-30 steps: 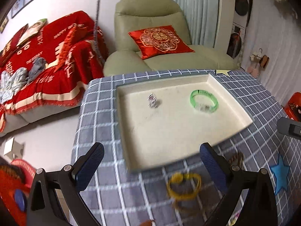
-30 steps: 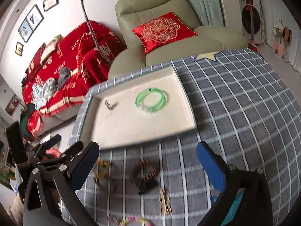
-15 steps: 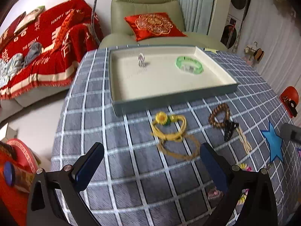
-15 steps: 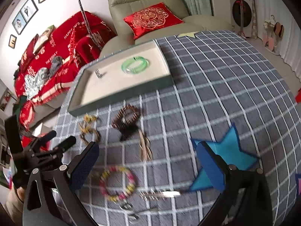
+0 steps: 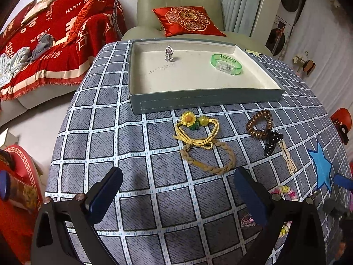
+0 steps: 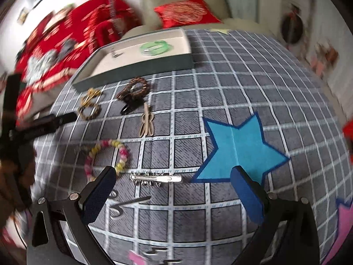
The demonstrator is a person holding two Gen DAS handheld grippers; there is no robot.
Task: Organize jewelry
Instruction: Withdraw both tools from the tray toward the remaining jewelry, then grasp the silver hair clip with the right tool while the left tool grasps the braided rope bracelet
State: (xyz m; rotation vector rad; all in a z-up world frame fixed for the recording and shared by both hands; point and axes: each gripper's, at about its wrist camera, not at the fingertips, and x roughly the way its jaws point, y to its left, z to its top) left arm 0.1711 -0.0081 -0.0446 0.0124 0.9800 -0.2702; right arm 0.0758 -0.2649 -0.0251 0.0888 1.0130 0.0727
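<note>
The left hand-held gripper (image 5: 176, 185) hangs released and empty above the near part of the worktop (image 5: 106, 137), its jaws spread wide with the braided tan bracelet (image 5: 208, 158) just beyond them, probably the next pick. Touching that bracelet on its far side lies the yellow sunflower hair tie (image 5: 195, 128), close to the tray's front wall. The right hand-held gripper (image 6: 173, 184) is likewise released, holding nothing, and the silver hair clip (image 6: 156, 179) lies crosswise in the gap between its jaws, so it seems lined up for a grasp; this view is blurred, so that is a guess. The pink-and-yellow bead bracelet (image 6: 107, 159) sits just beside its left jaw. Farther out, the tray (image 5: 205, 103) stands at the worktop's far edge and already holds the green bangle (image 5: 226, 64) and a small silver ring (image 5: 169, 53), well apart, which leaves room for the loose pieces.
</note>
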